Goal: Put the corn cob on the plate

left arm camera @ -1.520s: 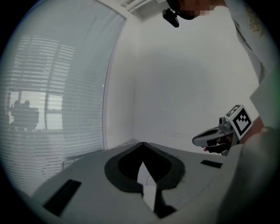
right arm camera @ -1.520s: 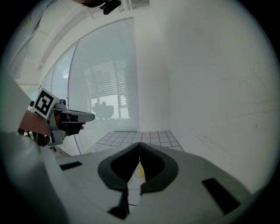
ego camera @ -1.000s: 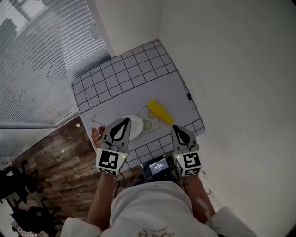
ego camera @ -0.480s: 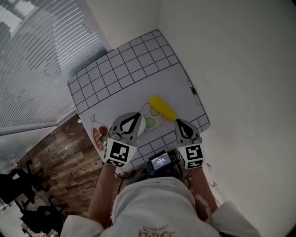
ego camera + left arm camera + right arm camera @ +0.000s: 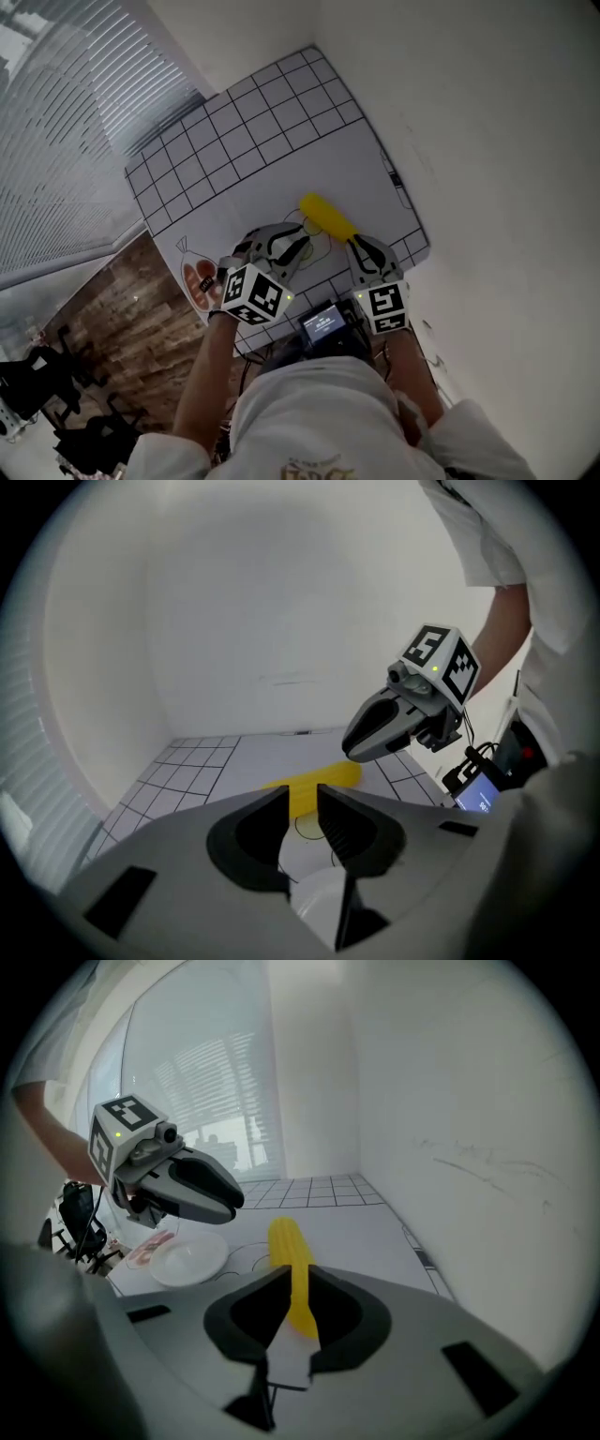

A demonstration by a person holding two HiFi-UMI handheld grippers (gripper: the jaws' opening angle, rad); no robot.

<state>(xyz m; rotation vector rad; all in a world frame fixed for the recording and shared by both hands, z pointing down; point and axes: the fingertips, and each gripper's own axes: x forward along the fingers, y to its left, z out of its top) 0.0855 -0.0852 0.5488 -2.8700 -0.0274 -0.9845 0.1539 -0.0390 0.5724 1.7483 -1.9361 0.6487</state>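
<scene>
Hovering low over the white mat with black grid lines, my left gripper covers the round white plate. Its jaws and my right gripper's have just been opening, now slightly parted, empty. The yellow corn cob lies on the mat just beyond my right jaws, untouched.

Indoor test room, lab or office type. Bare white walls meet at corner. Slatted window blinds along one side. Wood-plank floor. Small desk surfaced white with black grid and printed food picture. Dark furniture legs on floor, kind unclear.
</scene>
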